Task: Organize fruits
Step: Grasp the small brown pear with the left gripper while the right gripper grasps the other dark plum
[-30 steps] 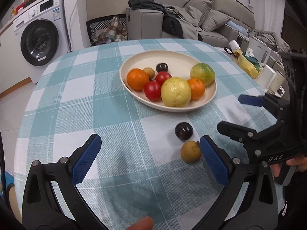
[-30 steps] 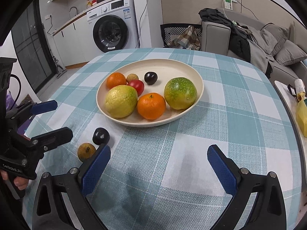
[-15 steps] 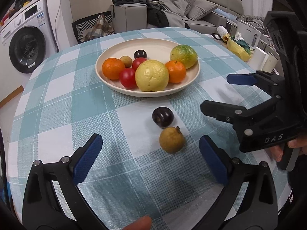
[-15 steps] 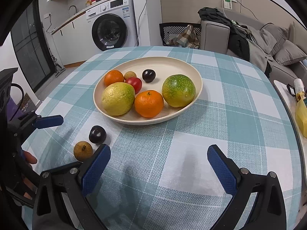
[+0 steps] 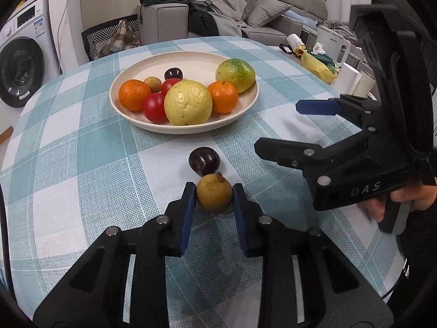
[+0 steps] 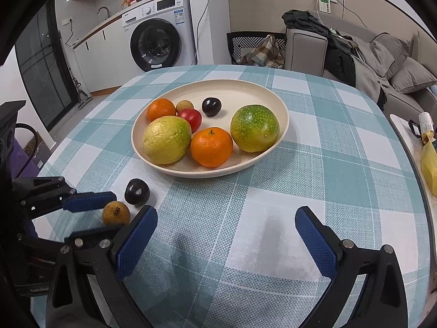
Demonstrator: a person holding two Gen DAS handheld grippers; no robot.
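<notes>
1. Brown small fruit (image 5: pixel 214 196) sits on the checked tablecloth (image 5: pixel 82 164) near the cream plate (image 5: pixel 183 128), clamped between the left gripper (image 5: pixel 214 199) pads.
2. Dark plum (image 5: pixel 204 160) touches it, plate-side.
3. Right gripper (image 6: pixel 226 235) gapes wide, empty.

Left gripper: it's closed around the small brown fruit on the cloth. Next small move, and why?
Probably lift it straight up. The left gripper has both pads pressed on the small brown fruit, which sits on the tablecloth right beside the dark plum. Rising first should avoid nudging the plum before carrying the fruit to the plate.
</notes>
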